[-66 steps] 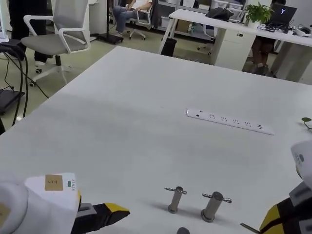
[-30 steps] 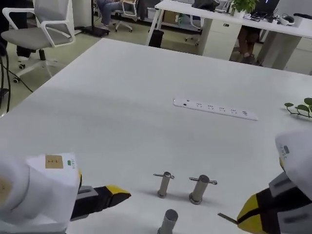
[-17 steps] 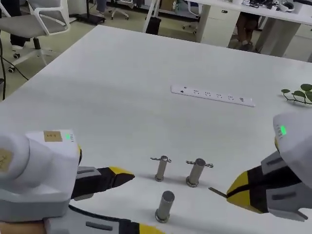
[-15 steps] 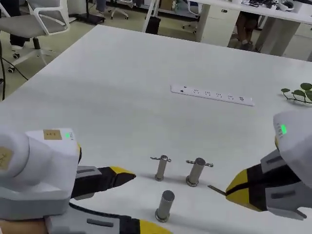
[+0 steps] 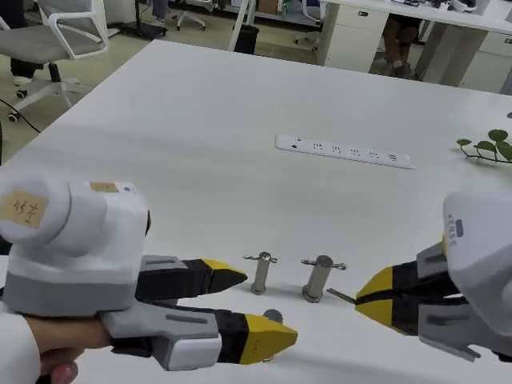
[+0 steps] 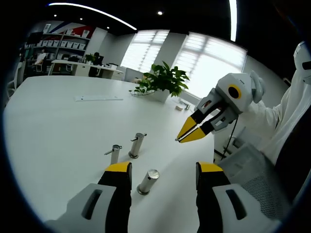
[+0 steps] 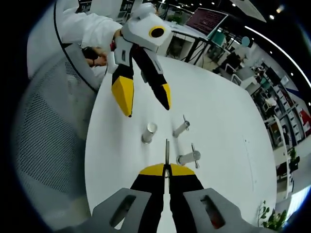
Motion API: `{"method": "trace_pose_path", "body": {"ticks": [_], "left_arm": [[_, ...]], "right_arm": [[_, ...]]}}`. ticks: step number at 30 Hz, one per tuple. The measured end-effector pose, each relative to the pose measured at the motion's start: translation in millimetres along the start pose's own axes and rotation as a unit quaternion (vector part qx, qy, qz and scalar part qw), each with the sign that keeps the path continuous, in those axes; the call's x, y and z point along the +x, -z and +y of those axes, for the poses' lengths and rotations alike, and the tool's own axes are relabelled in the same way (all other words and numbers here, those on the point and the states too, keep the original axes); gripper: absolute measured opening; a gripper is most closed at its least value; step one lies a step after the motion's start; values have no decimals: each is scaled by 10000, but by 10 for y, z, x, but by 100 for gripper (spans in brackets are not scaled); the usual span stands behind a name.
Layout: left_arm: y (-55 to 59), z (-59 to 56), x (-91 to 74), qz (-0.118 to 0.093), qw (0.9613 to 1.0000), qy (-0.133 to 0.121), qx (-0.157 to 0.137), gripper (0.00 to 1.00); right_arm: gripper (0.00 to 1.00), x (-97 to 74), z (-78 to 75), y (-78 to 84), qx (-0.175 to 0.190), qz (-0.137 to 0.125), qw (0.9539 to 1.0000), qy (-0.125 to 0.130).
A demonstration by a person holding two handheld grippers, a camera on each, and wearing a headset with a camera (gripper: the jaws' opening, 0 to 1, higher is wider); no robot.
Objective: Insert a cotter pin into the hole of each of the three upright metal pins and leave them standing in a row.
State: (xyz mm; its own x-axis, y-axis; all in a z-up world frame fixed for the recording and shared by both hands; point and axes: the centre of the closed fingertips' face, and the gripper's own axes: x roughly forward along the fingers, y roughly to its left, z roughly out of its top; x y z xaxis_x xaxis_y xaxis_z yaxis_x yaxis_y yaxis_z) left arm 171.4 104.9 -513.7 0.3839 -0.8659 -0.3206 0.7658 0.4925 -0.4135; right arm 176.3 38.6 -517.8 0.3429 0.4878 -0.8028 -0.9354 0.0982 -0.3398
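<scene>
Head view looks forward and down from the near edge of the wide white desk [image 5: 200,120]. Left gripper view sits low, skimming the desk toward the bright windows [image 6: 194,63]; right gripper view looks down from higher, rolled sideways. All three share the three short upright steel pins [image 5: 318,278], close up.

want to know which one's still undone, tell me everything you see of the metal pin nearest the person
The bare metal pin is a short silvery cylinder with a flat round top, steel by its look. It stands upright on the table, apart from the two fitted pins behind it. No cotter pin is through it; its hole cannot be made out. Nothing touches it: it stands ahead of the open left gripper, whose jaw hides its base in the head view.
</scene>
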Motion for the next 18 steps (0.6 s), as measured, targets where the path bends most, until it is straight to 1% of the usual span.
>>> {"method": "trace_pose_path", "body": {"ticks": [2, 3, 4, 11, 14, 18], "left_arm": [[-2, -2, 28, 38, 10000, 2, -6, 47], [-6, -11, 48, 60, 10000, 20, 13, 47], [-12, -13, 61, 69, 10000, 25, 4, 46], [-65, -63, 148, 99, 9998, 136, -86, 38], [-83, -74, 170, 100, 9998, 166, -64, 36], [-119, -83, 198, 77, 9997, 209, -100, 31]], "right_arm": [[0, 8, 9, -3, -21, -6, 10000, 25], [0, 13, 4, -24, -44, -53, 9999, 87], [0, 13, 9, -26, -38, -56, 9999, 79], [0, 47, 43, -128, -79, -230, 9995, 189], [0, 63, 53, -154, -137, -256, 9993, 243], [0, 74, 67, -168, -175, -260, 9992, 255]]}}
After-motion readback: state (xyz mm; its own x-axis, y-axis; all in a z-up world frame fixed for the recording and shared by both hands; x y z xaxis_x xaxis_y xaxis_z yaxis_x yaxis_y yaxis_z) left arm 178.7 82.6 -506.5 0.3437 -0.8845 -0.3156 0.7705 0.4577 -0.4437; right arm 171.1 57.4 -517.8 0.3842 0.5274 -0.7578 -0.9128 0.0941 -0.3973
